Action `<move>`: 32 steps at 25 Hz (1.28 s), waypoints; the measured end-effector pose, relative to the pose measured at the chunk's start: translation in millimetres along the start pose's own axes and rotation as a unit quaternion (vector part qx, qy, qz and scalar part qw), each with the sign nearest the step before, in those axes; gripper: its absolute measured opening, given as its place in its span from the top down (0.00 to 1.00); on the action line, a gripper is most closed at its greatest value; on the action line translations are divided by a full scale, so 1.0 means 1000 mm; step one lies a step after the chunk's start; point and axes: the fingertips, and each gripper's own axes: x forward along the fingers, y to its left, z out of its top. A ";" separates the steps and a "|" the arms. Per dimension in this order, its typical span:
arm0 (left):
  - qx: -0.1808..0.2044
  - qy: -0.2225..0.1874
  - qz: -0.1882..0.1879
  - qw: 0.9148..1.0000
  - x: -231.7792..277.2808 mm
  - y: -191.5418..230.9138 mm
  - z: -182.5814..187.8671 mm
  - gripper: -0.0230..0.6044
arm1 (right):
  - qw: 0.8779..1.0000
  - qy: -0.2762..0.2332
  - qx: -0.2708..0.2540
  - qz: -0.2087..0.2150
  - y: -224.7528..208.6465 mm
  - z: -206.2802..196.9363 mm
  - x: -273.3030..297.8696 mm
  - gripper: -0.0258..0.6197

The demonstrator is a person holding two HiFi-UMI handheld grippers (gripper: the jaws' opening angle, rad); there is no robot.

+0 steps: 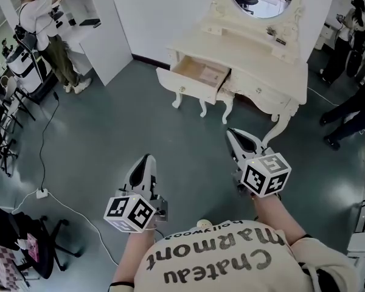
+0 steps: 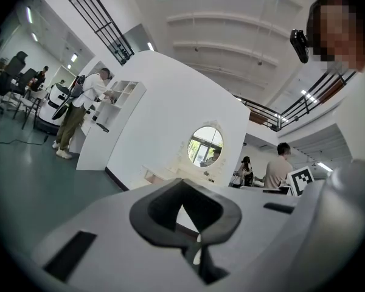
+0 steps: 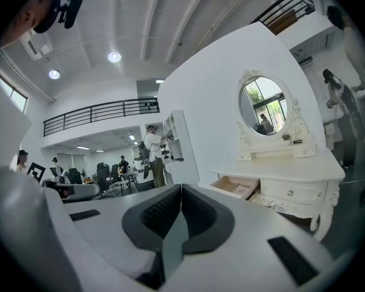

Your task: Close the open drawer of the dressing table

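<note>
The cream dressing table [image 1: 258, 58] with an oval mirror stands ahead of me. Its left drawer [image 1: 198, 76] is pulled well out, with a flat item inside. Both grippers hover over the grey-green floor, short of the table and touching nothing. My left gripper [image 1: 147, 159] is shut and empty, to the near left of the drawer. My right gripper [image 1: 233, 132] is also shut and empty, a little closer to the table's legs. In the right gripper view the pads [image 3: 194, 208] meet, and the open drawer [image 3: 236, 186] shows to the right. The left gripper view has the mirror [image 2: 205, 146] above the shut gripper [image 2: 182, 184].
A person [image 1: 41, 26] stands at a white shelf unit [image 1: 100, 23] at the far left. Other people [image 1: 351, 32] stand to the right of the table. A cable and power strip [image 1: 41, 193] lie on the floor at the left, near chairs [image 1: 3, 111].
</note>
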 end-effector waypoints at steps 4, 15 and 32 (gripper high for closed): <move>-0.003 -0.005 0.005 1.000 0.015 0.002 -0.006 0.95 | 1.000 0.003 -0.004 0.009 -0.012 -0.003 0.010 0.92; -0.015 0.013 0.008 1.000 0.042 0.012 -0.017 0.95 | 1.000 0.020 0.011 0.016 -0.032 -0.018 0.031 0.92; -0.020 0.035 -0.020 0.999 0.165 0.090 0.031 0.95 | 0.999 0.027 0.029 -0.021 -0.066 0.005 0.156 0.92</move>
